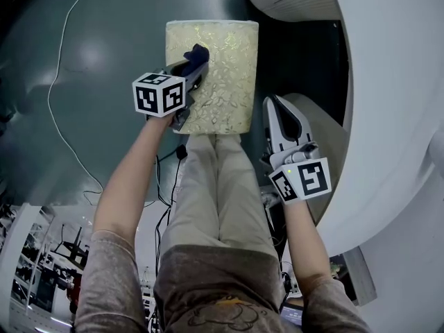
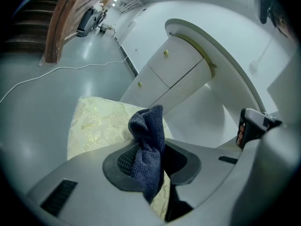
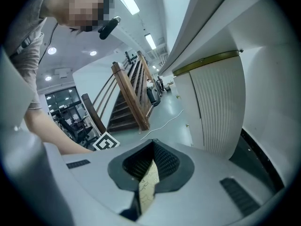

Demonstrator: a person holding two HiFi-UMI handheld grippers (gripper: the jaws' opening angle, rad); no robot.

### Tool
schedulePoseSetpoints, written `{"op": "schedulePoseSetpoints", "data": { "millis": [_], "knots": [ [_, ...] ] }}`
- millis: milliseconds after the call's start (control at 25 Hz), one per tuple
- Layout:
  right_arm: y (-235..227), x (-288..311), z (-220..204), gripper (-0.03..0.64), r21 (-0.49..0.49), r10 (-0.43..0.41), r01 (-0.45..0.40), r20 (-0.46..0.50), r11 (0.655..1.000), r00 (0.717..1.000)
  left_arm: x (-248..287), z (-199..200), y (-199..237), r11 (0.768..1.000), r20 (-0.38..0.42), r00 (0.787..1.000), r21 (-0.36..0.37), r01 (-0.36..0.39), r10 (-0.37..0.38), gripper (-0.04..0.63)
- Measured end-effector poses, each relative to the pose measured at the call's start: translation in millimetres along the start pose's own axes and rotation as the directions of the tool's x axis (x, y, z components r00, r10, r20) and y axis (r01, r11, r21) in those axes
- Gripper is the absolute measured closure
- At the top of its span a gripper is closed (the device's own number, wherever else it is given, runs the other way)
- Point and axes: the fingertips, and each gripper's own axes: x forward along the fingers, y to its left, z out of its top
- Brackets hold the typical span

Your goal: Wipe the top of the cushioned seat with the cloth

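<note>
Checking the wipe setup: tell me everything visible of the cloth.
The cloth is dark blue with a looped, towel-like weave, bunched into a crumpled wad. The left gripper is shut on its middle: a folded lump stands out beyond the jaws and a short tail hangs below them. In the head view it is over the cushioned seat, near the top's left side; whether it presses on the fabric cannot be told.

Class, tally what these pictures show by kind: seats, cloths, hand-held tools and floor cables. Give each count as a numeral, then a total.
Cushioned seat: 1
Cloth: 1
Tools: 2, the left tool holding the cloth, and the right tool
Floor cable: 1
Total: 5
</note>
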Motion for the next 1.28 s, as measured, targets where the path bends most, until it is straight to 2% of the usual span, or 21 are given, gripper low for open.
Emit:
{"op": "schedulePoseSetpoints", "data": {
  "millis": [280,840,1080,1280],
  "knots": [
    [-9,-6,-1,0.618,0.007,-0.015,0.015,0.000,1.000,1.000,31,-3,-33,0.998,-0.034,0.998,0.046,0.045,-0.043,0.497],
    [-19,-12,2,0.618,0.039,-0.042,0.041,0.023,0.998,0.999,79,-6,-87,0.990,-0.045,0.992,0.080,0.119,-0.116,0.497],
    [-18,-16,-1,0.618,0.030,-0.046,0.046,0.020,0.999,0.999,79,-7,-106,0.984,-0.041,0.987,0.078,0.159,-0.156,0.497],
    [-17,-19,-6,0.618,0.026,-0.055,0.055,0.010,0.998,0.998,61,-6,-101,0.988,-0.042,0.991,0.088,0.129,-0.126,0.497]
  ]
}}
